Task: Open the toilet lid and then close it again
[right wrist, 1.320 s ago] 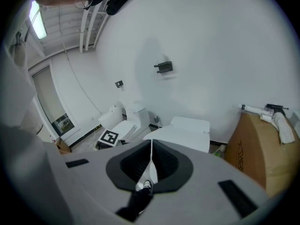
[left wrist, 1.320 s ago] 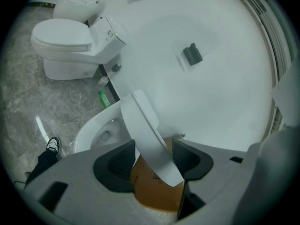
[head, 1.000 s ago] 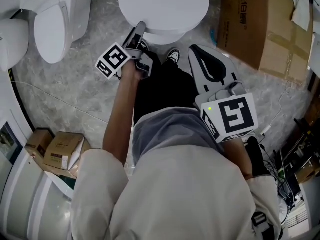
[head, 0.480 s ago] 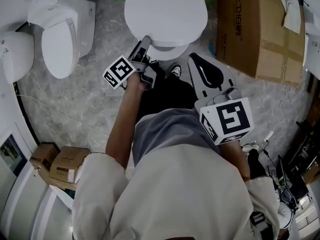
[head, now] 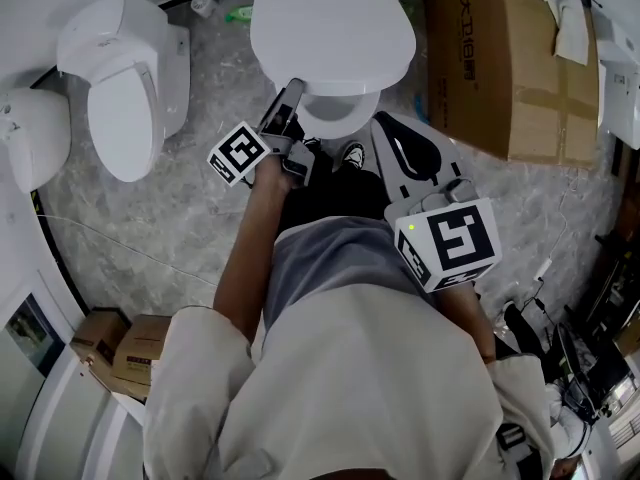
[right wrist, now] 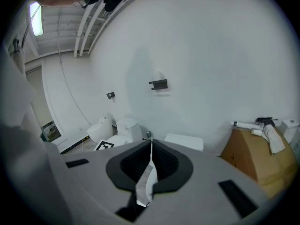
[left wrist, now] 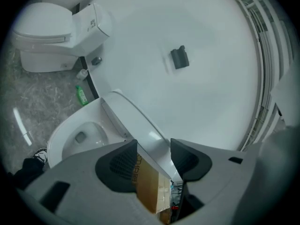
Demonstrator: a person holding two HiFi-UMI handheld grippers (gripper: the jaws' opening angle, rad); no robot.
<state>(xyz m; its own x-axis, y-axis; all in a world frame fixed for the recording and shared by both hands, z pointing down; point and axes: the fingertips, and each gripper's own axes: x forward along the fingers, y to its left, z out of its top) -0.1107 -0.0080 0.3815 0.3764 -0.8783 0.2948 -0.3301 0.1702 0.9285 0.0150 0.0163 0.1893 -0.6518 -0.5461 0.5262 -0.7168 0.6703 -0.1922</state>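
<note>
White lid (left wrist: 137,122) between left tool's (left wrist: 153,144) closing jaws (raised)

At 2 o'clock a cardboard box (head: 510,68) crowds the toilet (head: 335,28); a second toilet (head: 125,78) blocks 10. The floor (head: 218,88) strip between them at 11 is passable; small boxes (head: 130,343) sit at 8.

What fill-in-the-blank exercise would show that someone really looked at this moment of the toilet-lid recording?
1. The lifted lid exposes the ___ beneath it.
2. The right gripper has its jaws ___, holding nothing.
3. In the head view, the cardboard box stands at the picture's ___ side.
4. The other toilet has its lid ___.
Missing words: bowl; shut; right; down.
</note>
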